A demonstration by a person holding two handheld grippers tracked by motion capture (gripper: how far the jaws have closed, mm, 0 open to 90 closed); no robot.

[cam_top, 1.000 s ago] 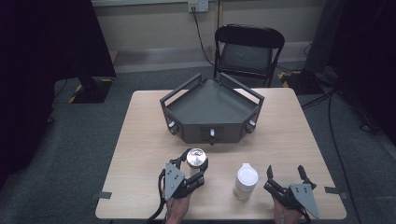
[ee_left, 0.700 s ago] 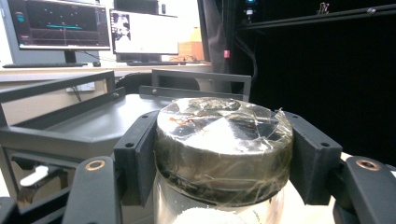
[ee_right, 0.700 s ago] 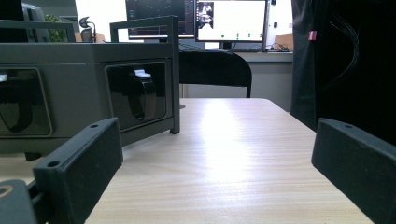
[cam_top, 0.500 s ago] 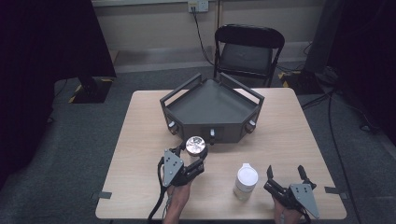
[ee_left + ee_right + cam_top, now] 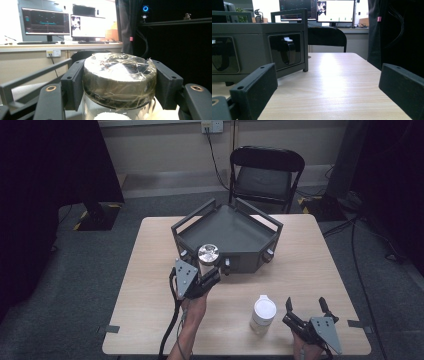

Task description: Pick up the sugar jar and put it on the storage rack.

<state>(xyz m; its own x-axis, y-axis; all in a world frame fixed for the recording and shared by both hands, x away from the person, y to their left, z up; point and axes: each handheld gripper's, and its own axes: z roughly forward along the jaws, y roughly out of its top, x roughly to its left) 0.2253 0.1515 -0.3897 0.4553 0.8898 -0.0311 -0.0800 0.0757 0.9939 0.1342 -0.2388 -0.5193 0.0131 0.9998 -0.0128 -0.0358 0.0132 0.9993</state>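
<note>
While our left claw clamps the silver-lidded jar just under its taped lid, jaws pressing both sides, we hold it off the worktop right at the front wall of the dark grey tray. Our right claw sits low at the worktop's near right, jaws wide with nothing between. White-capped bottle stands just left of it. Folding chair behind the worktop.
</note>
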